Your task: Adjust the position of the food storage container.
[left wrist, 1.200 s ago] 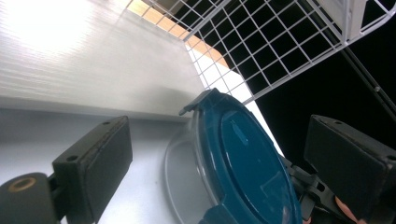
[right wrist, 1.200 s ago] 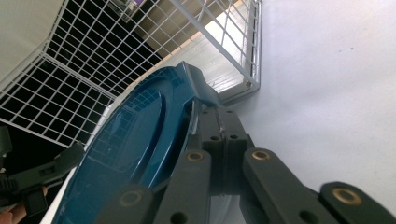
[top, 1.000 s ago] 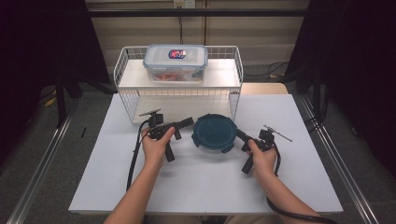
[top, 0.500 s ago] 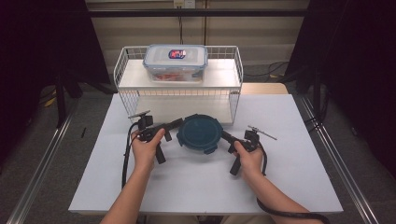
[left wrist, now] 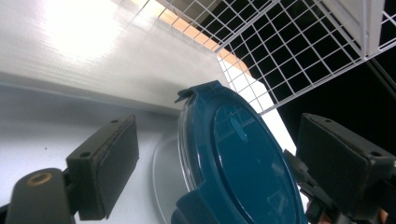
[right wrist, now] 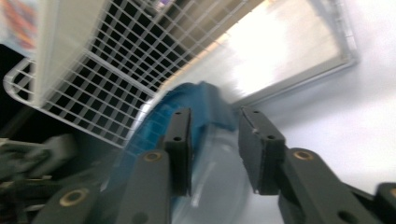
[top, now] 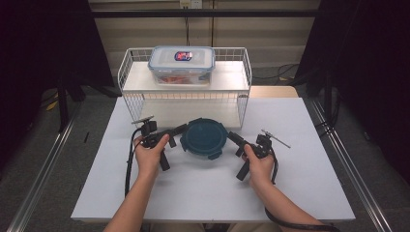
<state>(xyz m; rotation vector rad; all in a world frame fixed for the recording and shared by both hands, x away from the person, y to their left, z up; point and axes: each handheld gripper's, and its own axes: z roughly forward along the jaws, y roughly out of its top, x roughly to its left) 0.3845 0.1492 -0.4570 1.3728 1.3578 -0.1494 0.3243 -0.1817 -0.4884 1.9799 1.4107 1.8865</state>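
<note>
A round container with a dark teal lid (top: pixel 204 137) sits on the white table just in front of the wire rack. My left gripper (top: pixel 181 131) reaches it from the left. In the left gripper view the lid (left wrist: pixel 243 158) lies between widely parted jaws. They have just been closing a little, and the left pad (left wrist: pixel 109 163) still stands apart from the lid. My right gripper (top: pixel 234 139) meets its right rim. In the blurred right gripper view its jaws have just been opening, with the container's rim (right wrist: pixel 210 112) between the pads (right wrist: pixel 259 149) and a gap visible.
A white wire rack (top: pixel 241 104) stands at the back of the table (top: pixel 300 193), with a clear lidded box (top: pixel 182 64) on its shelf. Its mesh (left wrist: pixel 280 46) (right wrist: pixel 116 70) is close behind the container. Bare tabletop lies in front of and beside my hands.
The container and both hands have shifted left over the last second, hardly at all in the last half.
</note>
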